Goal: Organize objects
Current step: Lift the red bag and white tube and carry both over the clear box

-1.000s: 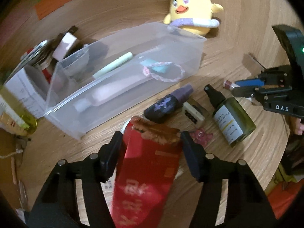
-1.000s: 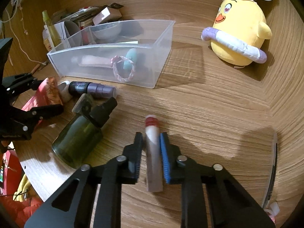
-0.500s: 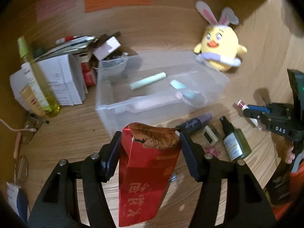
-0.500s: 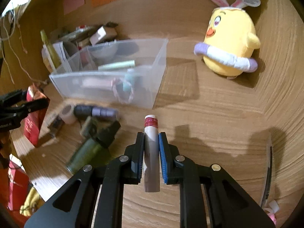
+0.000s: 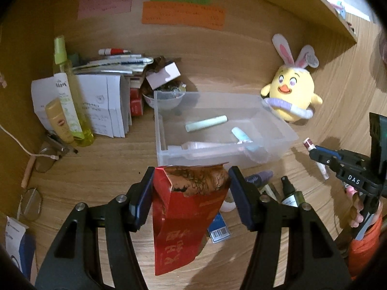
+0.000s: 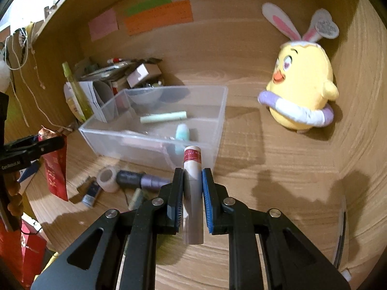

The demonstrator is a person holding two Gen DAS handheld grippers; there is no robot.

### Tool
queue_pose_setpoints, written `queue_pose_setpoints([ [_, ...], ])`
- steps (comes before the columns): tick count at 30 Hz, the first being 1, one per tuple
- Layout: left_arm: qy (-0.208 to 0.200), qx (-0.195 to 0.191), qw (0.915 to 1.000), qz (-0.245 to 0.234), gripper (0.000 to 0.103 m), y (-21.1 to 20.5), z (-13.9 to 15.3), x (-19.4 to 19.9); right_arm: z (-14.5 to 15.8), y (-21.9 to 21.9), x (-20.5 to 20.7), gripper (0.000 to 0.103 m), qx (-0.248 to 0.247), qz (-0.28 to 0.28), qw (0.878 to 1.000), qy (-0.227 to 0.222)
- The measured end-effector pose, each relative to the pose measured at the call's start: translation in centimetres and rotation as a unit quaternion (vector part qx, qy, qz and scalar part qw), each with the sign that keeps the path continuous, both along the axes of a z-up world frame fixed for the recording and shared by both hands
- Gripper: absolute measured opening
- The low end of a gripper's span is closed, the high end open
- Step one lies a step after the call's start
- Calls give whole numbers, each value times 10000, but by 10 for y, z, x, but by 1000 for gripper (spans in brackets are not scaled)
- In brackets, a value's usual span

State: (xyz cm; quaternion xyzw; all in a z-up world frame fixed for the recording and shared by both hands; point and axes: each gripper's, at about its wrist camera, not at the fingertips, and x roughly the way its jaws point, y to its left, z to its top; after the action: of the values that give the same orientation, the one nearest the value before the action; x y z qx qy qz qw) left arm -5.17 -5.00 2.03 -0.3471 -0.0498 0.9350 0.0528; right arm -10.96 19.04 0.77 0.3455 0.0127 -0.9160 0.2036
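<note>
My left gripper (image 5: 189,176) is shut on a torn red packet (image 5: 186,217) and holds it above the desk, in front of the clear plastic bin (image 5: 278,142). My right gripper (image 6: 192,176) is shut on a white tube with a red band (image 6: 192,186), held above the desk near the bin's (image 6: 217,125) front corner. The bin holds a pale green stick (image 5: 205,122), a teal tube (image 6: 182,133) and a pink tube (image 5: 200,145). In the left wrist view the right gripper (image 5: 321,158) shows at the right with the tube (image 5: 310,145).
A purple-capped bottle (image 6: 140,180), a tape roll (image 6: 107,178), a green spray bottle (image 5: 291,197) and a small blue box (image 5: 219,229) lie before the bin. A yellow chick plush (image 6: 300,91) stands at right. Papers, a bowl and a yellow-green bottle (image 5: 69,96) crowd the back left.
Both grippers have risen from the desk, each lifting its object. The views now take in the back wall and its sticky notes.
</note>
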Motion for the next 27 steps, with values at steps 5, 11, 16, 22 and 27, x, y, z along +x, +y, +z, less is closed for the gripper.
queue_pose_setpoints([
  [5, 164, 15, 9999, -3, 60, 0, 13, 0, 9, -11, -3, 14, -22, 106, 9998, 143],
  [11, 293, 59, 9995, -39, 60, 3, 28, -12, 19, -22, -13, 14, -81, 184, 9995, 248],
  [16, 278, 205, 9994, -86, 60, 4, 35, -29, 27, -31, -25, 14, -102, 239, 9991, 332],
  [22, 219, 380, 9989, -167, 60, 8, 43, -53, 32, -40, -39, 14, -84, 285, 9988, 387],
  [27, 161, 428, 9987, -224, 60, 15, 47, -76, 31, -46, -53, 14, -66, 303, 9988, 366],
])
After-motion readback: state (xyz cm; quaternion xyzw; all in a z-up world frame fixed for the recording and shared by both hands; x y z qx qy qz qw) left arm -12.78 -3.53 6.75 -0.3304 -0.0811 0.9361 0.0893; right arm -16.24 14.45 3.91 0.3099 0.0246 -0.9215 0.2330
